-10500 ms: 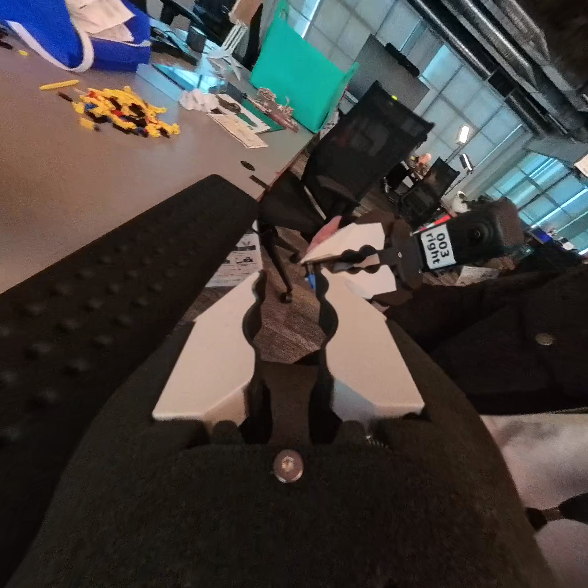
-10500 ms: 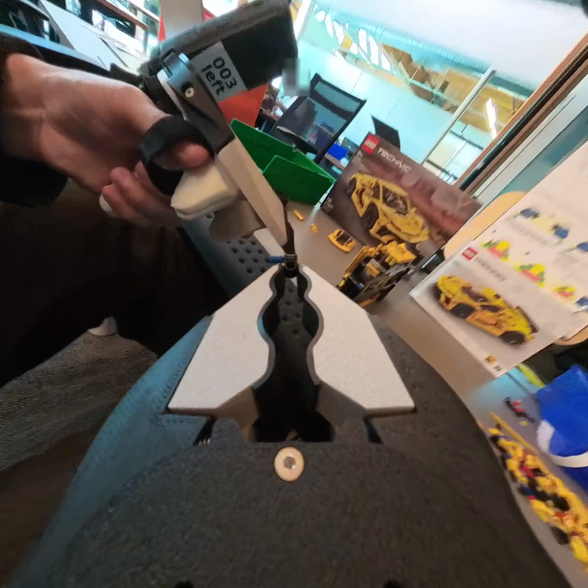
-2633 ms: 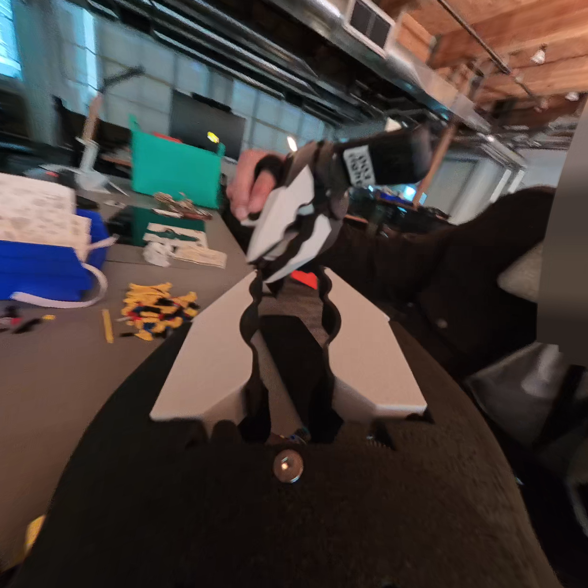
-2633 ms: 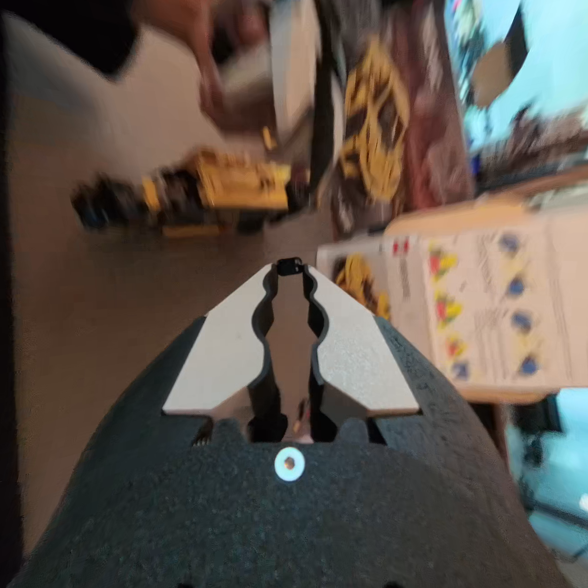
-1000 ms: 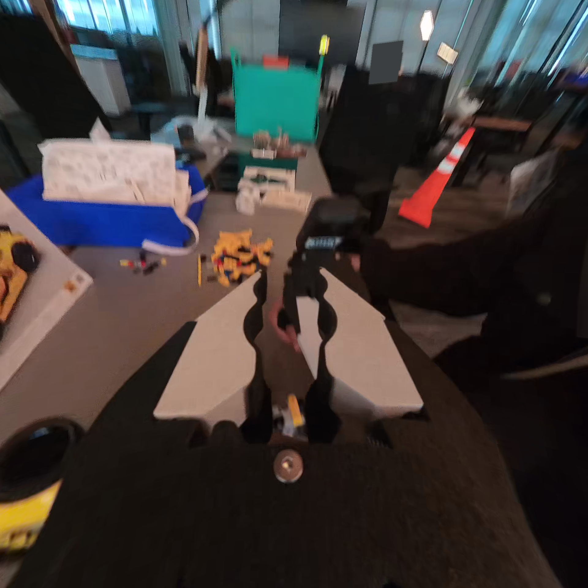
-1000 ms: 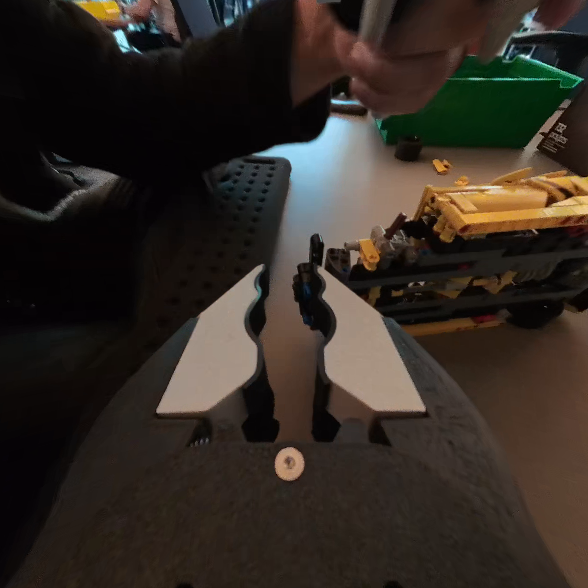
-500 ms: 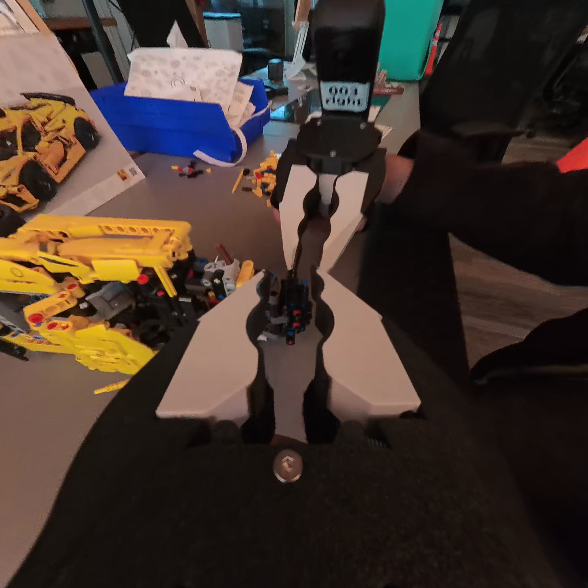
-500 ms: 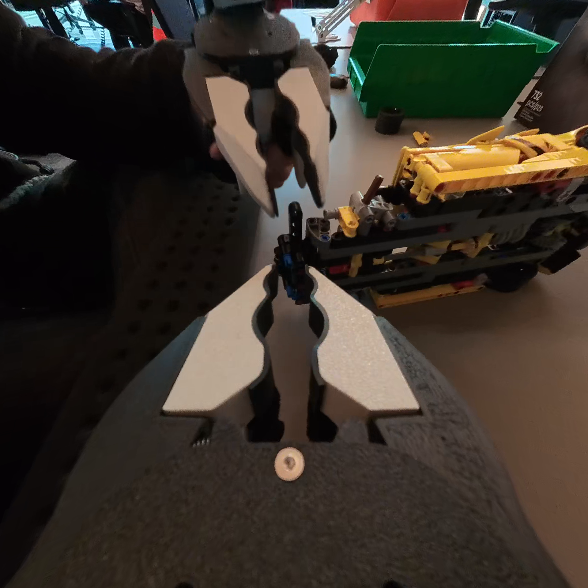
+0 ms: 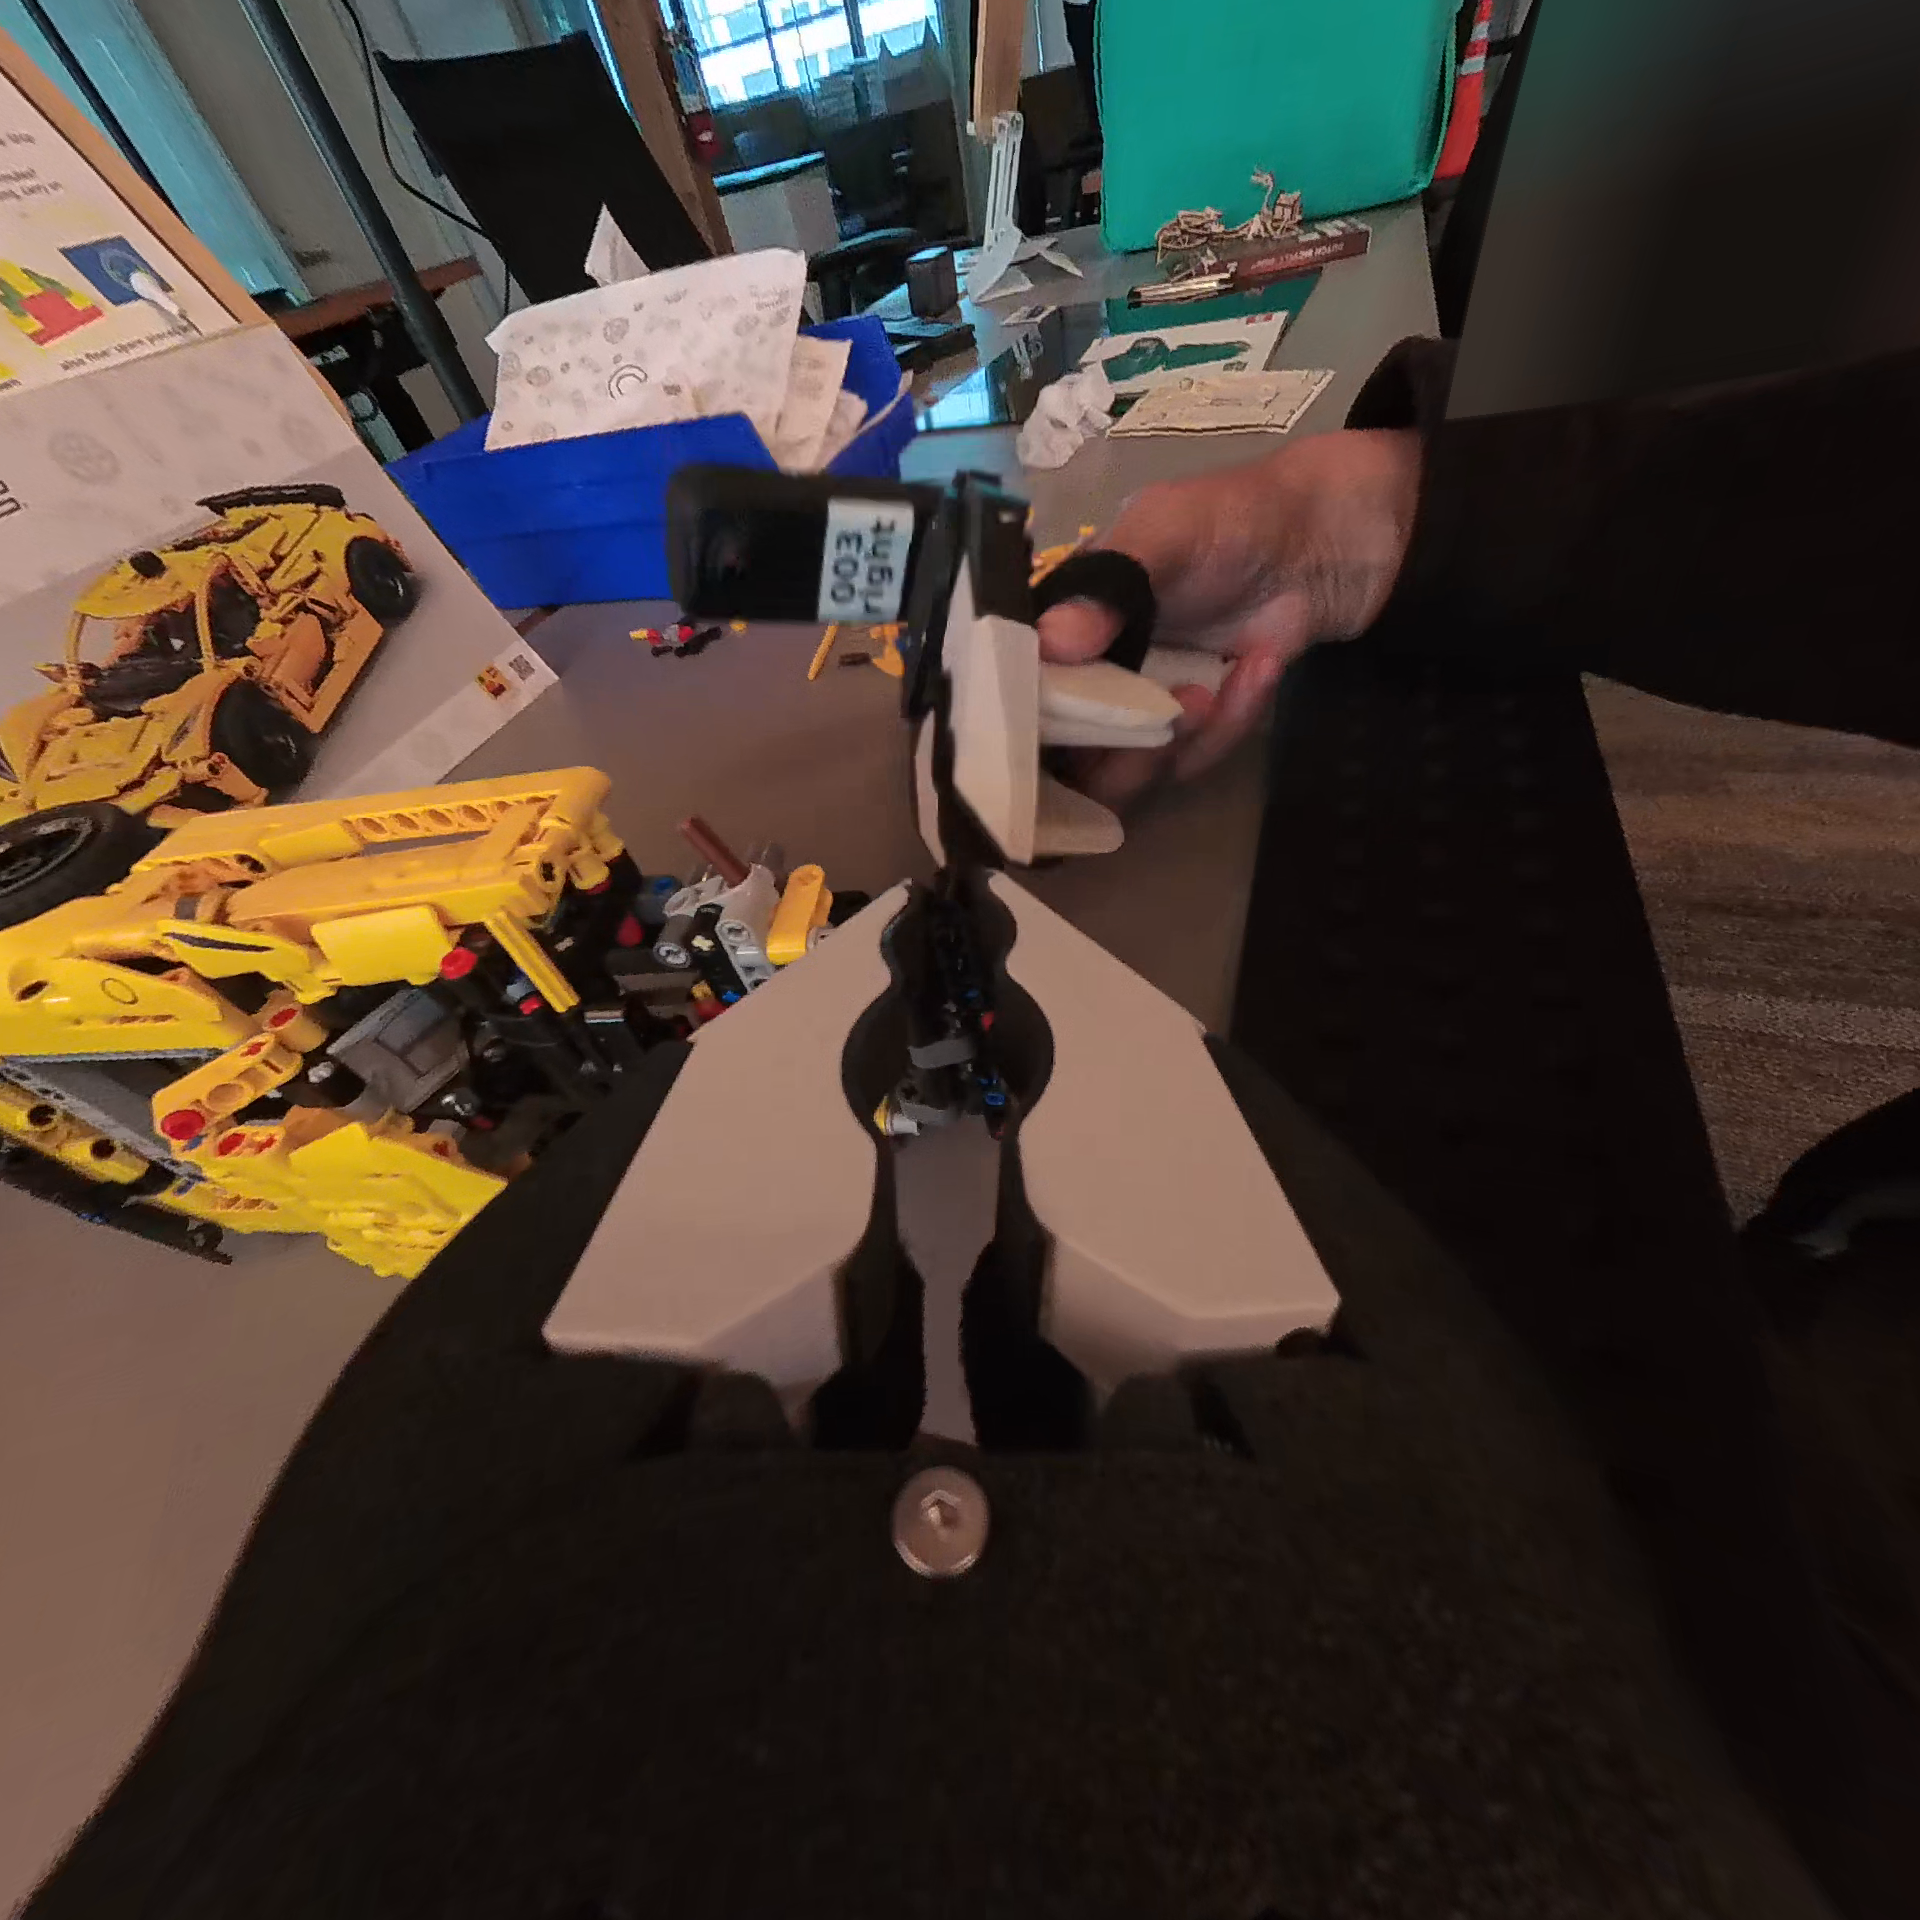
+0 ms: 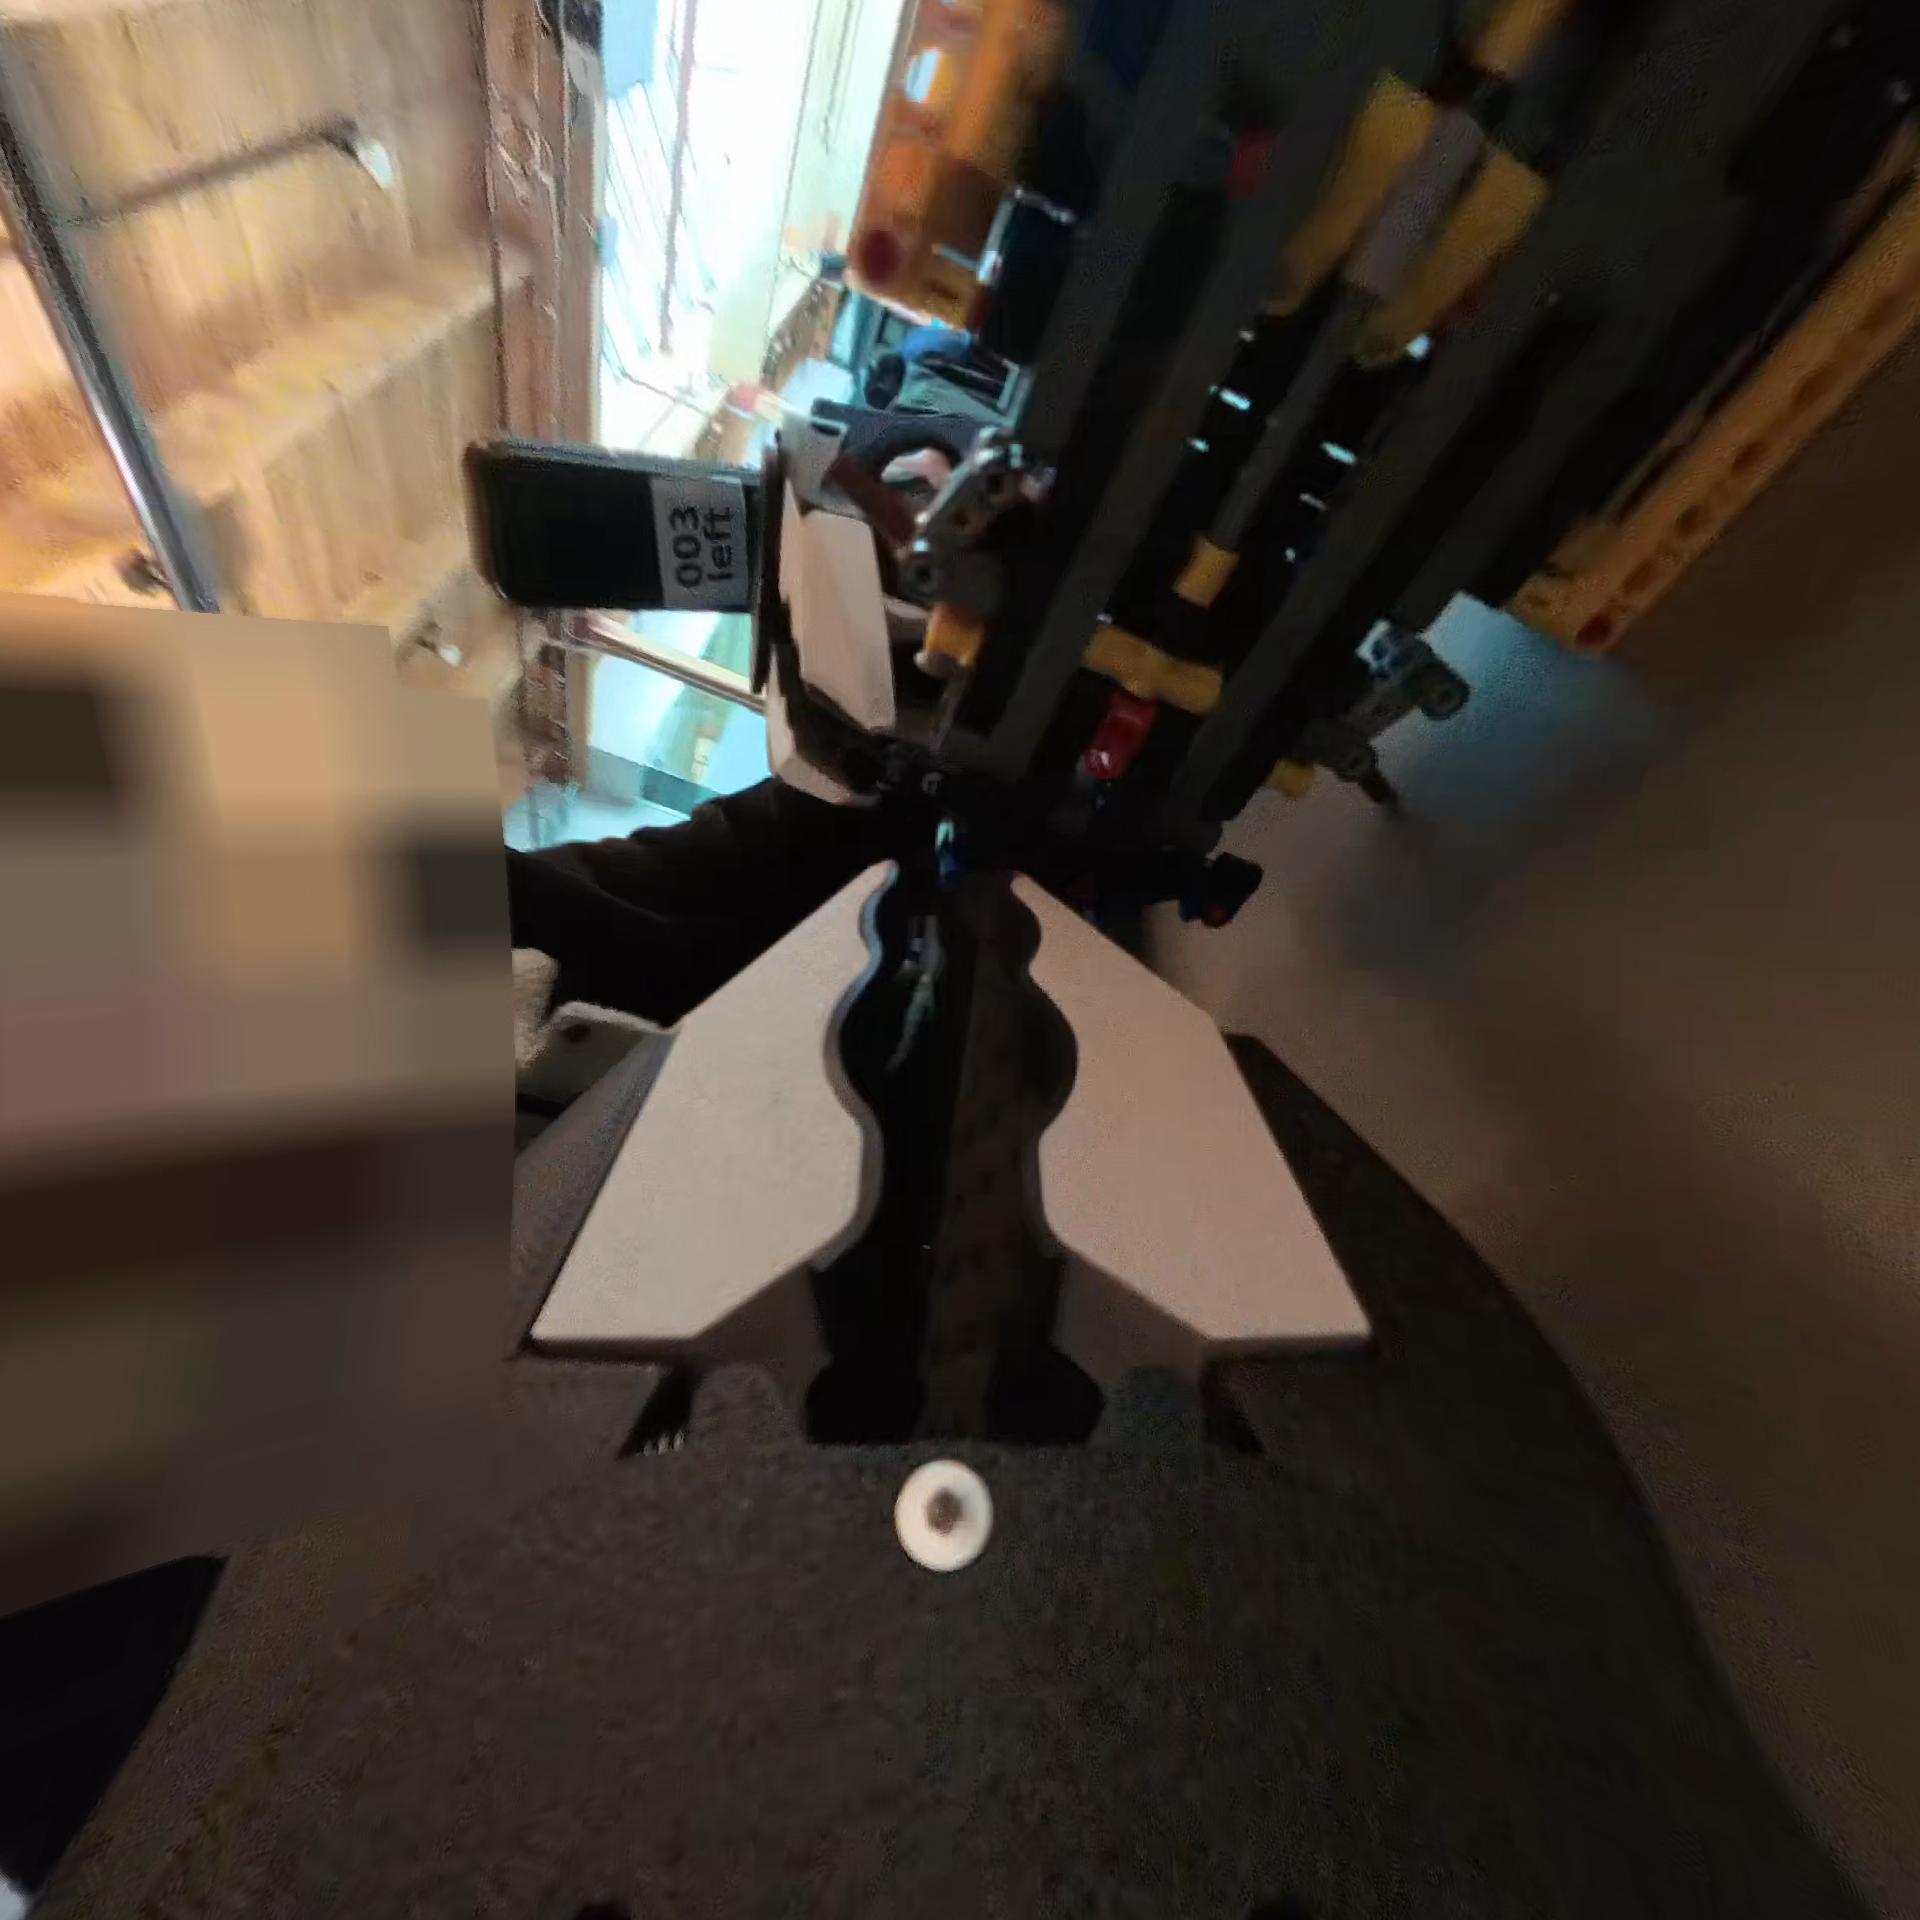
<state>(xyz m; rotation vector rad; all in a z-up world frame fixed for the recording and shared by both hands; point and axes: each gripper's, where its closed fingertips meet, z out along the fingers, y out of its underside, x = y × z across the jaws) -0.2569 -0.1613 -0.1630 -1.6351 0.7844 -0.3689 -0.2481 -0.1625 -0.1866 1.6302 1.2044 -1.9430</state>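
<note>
- So you're closing the left gripper on a small black brick piece with blue pins. Its fingers are pinching the piece near their tips, and it's sitting upright in the narrow gap.
- You're holding that piece just off the tail end of the yellow brick car, not attached as far as I can tell. Probably that's keeping it steady while the other tool is working on it.
- You're bringing the right gripper down from above, turned on its side. Its fingers are nearly pressed together, and they seem to be nipping the top of a thin black bit poking out of the piece.
- In the right wrist view it's blurry and rolled sideways. Those fingertips are sitting close with something dark and blue between them, so I'm reading it as clamped on the same piece, but not with total confidence.
- Your right hand is squeezing the handle, which fits a closed grip.
- Gripping from two directions like that is likely stopping the little piece from twisting.
- Around you: the grey table, a blue bin stuffed with paper, loose bricks scattered near it, and a printed sheet with a yellow car picture leaning beyond the model.
</note>
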